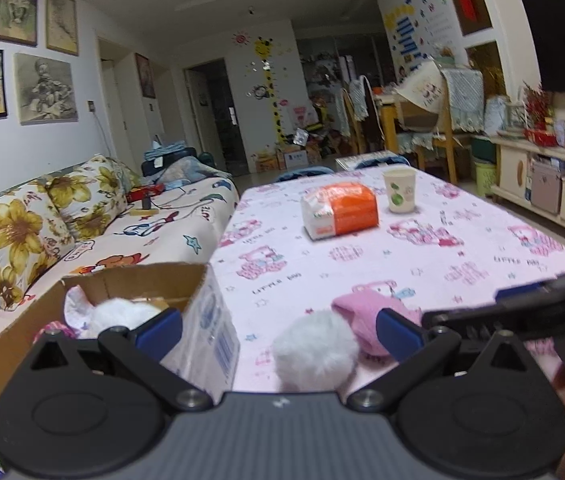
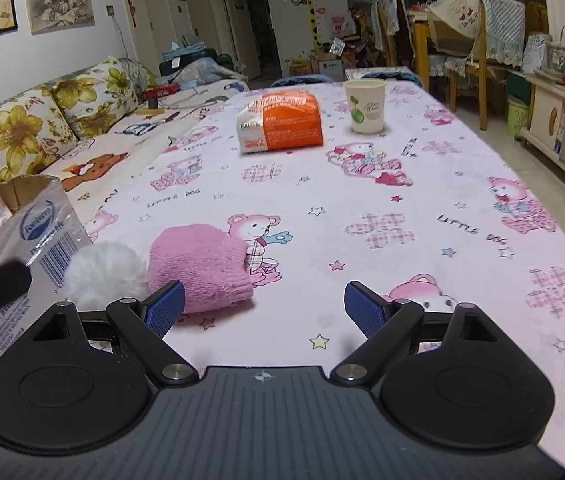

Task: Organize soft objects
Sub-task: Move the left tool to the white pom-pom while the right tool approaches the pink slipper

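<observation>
A white fluffy pompom [image 1: 316, 352] [image 2: 104, 270] lies on the pink tablecloth, touching a pink knitted hat [image 1: 366, 312] [image 2: 202, 266]. To their left stands an open cardboard box [image 1: 206, 320] [image 2: 38, 232] with white and pink soft things [image 1: 118, 314] inside. My left gripper [image 1: 278, 330] is open, its fingers straddling the box corner and the pompom, nothing held. My right gripper [image 2: 264, 306] is open just right of the hat, low over the cloth. The right gripper's dark arm [image 1: 522, 308] shows at the right of the left wrist view.
An orange-and-white tissue pack [image 2: 278, 124] [image 1: 340, 210] and a paper cup [image 2: 364, 106] [image 1: 399, 191] sit farther back on the table [image 2: 442, 200]. A sofa with flowered cushions [image 1: 42, 216] runs along the left. Chairs and a sideboard [image 2: 562, 128] stand right.
</observation>
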Demonstrator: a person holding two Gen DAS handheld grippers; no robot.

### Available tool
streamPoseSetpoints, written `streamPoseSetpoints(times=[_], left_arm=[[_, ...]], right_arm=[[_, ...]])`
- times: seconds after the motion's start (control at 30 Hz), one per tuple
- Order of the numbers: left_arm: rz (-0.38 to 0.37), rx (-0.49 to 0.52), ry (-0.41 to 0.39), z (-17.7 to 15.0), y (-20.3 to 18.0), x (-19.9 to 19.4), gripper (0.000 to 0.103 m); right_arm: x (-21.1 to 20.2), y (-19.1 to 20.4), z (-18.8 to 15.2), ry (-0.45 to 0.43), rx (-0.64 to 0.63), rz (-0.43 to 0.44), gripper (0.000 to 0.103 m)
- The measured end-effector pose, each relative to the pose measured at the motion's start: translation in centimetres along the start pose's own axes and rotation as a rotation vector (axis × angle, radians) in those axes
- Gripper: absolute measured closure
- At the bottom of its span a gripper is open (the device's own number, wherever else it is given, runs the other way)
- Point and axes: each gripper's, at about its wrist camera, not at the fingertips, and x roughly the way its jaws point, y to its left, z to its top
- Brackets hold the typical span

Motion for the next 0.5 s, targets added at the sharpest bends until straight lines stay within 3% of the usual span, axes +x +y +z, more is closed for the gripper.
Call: streamPoseSetpoints(times=[0.3,0.5], left_arm=[[-0.018,0.085,0.053,-1.2,-1.4,1.0,0.001],[-0.019,0.112,0.083,-1.6,-2.1,2.2,0.001]], right_arm=[[3.1,-0.5,1.2,0.054,0.107,0.178,0.000],[5.1,0.3,1.5,0.098,0.115,0.213,0.000]])
